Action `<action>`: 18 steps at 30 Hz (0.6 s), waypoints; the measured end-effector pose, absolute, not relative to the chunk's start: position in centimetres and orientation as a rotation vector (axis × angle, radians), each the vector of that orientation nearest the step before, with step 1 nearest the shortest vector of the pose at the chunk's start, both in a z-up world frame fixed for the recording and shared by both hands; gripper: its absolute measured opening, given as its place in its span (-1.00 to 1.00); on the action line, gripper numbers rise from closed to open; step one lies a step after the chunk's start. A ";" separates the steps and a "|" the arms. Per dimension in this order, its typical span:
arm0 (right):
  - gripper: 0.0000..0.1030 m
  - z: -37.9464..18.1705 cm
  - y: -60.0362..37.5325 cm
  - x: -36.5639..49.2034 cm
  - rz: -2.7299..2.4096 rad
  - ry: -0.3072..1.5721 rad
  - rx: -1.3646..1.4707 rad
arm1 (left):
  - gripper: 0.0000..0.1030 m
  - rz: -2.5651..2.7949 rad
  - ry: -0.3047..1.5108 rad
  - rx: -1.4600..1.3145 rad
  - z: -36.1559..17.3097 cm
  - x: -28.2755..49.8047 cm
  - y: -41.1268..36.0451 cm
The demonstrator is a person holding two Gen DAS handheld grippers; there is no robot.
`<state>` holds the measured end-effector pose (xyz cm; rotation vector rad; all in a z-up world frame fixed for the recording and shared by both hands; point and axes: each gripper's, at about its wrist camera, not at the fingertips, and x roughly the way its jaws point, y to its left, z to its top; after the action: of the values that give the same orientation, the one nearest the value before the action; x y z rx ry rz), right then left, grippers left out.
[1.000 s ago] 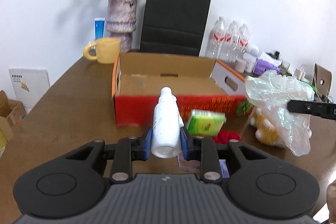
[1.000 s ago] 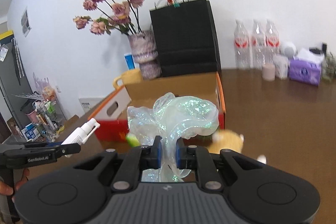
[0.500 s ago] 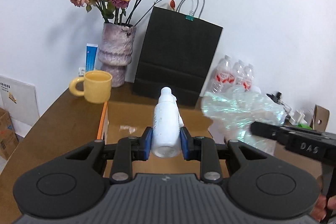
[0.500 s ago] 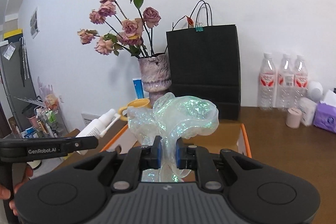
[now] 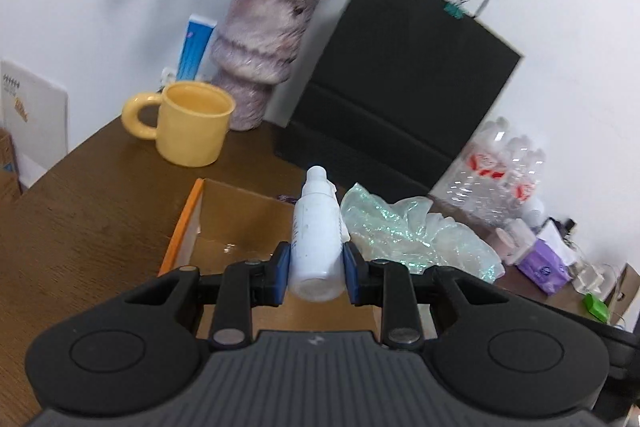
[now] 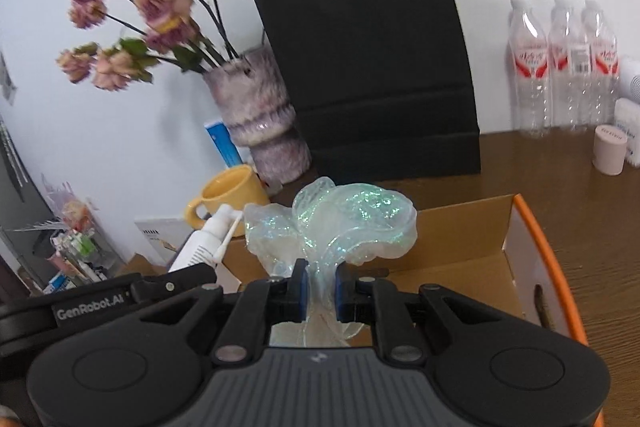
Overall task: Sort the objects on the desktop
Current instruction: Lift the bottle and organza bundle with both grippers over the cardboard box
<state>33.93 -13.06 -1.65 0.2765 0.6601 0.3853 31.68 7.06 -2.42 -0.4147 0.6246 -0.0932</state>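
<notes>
My left gripper [image 5: 316, 275] is shut on a white spray bottle [image 5: 318, 227], held above the open cardboard box [image 5: 232, 219] with an orange rim. My right gripper [image 6: 320, 291] is shut on a crumpled iridescent plastic bag [image 6: 340, 223], held over the same box [image 6: 472, 247]. The bag also shows in the left wrist view [image 5: 400, 231], just right of the bottle. The bottle also shows in the right wrist view [image 6: 208, 247], left of the bag, with the left gripper body below it.
A yellow mug [image 5: 192, 123], a purple vase with dried flowers [image 5: 260, 59] and a black paper bag [image 5: 400, 75] stand behind the box. Water bottles [image 6: 564, 67], a small pink cup [image 6: 610, 149] and a purple tissue pack [image 5: 544, 263] are at the right.
Both grippers have moved forward and up from in front of the box to over its open top, carrying the bottle and the bag. The bag is now beside the bottle.
</notes>
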 end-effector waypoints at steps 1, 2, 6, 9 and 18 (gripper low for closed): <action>-0.77 -2.0 -12.8 34.4 0.388 0.671 0.280 | -0.46 -0.082 0.647 -0.419 -3.0 32.1 7.2; -0.77 -2.4 -12.4 34.8 0.389 0.681 0.274 | -0.46 -0.072 0.670 -0.423 -3.6 32.6 7.4; -0.77 -4.3 -11.4 36.1 0.369 0.736 0.226 | -0.46 -0.048 0.705 -0.431 -4.7 33.2 7.9; -0.77 -5.6 -11.5 36.9 0.376 0.778 0.248 | -0.46 -0.049 0.704 -0.417 -4.8 33.2 7.9; -0.77 -6.1 -11.2 36.9 0.362 0.780 0.223 | -0.46 -0.023 0.720 -0.356 -4.8 33.0 7.0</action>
<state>36.87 -11.22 -6.11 0.2234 0.7802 0.3620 32.95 7.03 -4.77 -0.3562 0.7198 -0.0229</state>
